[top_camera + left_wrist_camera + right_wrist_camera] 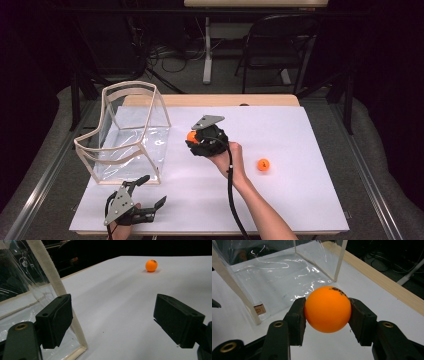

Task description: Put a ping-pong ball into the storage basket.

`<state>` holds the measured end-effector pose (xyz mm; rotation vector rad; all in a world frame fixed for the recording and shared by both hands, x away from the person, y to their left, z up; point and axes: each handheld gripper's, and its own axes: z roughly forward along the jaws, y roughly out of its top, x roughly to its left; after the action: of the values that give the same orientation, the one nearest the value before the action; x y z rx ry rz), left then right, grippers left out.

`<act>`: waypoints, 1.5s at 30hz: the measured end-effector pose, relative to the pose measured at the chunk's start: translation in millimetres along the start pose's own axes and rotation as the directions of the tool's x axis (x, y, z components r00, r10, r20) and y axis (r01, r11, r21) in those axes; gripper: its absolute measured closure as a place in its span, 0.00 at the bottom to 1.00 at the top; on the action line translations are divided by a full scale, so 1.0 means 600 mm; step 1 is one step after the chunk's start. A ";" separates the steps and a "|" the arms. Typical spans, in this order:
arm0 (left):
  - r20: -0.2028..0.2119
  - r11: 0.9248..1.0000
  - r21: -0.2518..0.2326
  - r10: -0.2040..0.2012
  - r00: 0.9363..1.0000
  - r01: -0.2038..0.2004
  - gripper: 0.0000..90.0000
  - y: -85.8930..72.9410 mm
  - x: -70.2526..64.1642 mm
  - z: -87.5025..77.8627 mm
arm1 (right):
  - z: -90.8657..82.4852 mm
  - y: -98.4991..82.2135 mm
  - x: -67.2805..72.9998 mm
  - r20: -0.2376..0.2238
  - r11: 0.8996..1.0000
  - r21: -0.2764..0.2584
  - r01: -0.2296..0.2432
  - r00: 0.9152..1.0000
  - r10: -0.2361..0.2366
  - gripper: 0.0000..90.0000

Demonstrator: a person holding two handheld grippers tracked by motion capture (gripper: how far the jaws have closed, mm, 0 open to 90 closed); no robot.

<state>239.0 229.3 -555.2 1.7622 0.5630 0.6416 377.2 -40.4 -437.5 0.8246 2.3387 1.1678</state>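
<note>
My right gripper point(194, 138) is shut on an orange ball point(327, 309) point(191, 136) and holds it above the white sheet, just right of the clear bag's lower right side. Both pads press the ball's sides. The clear plastic bag point(131, 131) with cream trim stands upright at the table's left, its mouth open upward; in the right gripper view it point(279, 272) lies just beyond the ball. A second orange ball point(263, 164) point(151, 265) rests on the sheet to the right. My left gripper point(148, 196) point(112, 320) rests open near the front left edge, nothing between its jaws.
A white sheet point(280, 200) covers a wooden table point(210, 100). Beyond the table stand a black chair point(280, 45) and a table leg with cables on the floor. The bag's trimmed edge point(53, 282) runs close beside the left jaw in the left gripper view.
</note>
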 end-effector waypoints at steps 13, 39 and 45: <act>-0.003 1.000 -0.002 -0.003 1.000 0.003 0.18 0.000 0.001 0.000 | -0.005 0.027 0.007 -0.006 1.000 -0.007 0.024 1.000 -0.024 0.56; 0.000 1.000 -0.003 -0.007 1.000 0.007 0.18 -0.001 0.001 -0.001 | -0.014 0.080 0.018 -0.026 0.997 -0.030 0.070 0.997 -0.070 0.56; 0.000 1.000 -0.003 -0.007 1.000 0.007 0.18 0.000 0.001 -0.001 | -0.018 0.094 0.020 -0.028 0.996 -0.043 0.075 0.997 -0.076 0.56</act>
<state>239.0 230.1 -555.2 1.7566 0.5676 0.6380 380.6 -11.9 -386.4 0.7027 2.3399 1.2003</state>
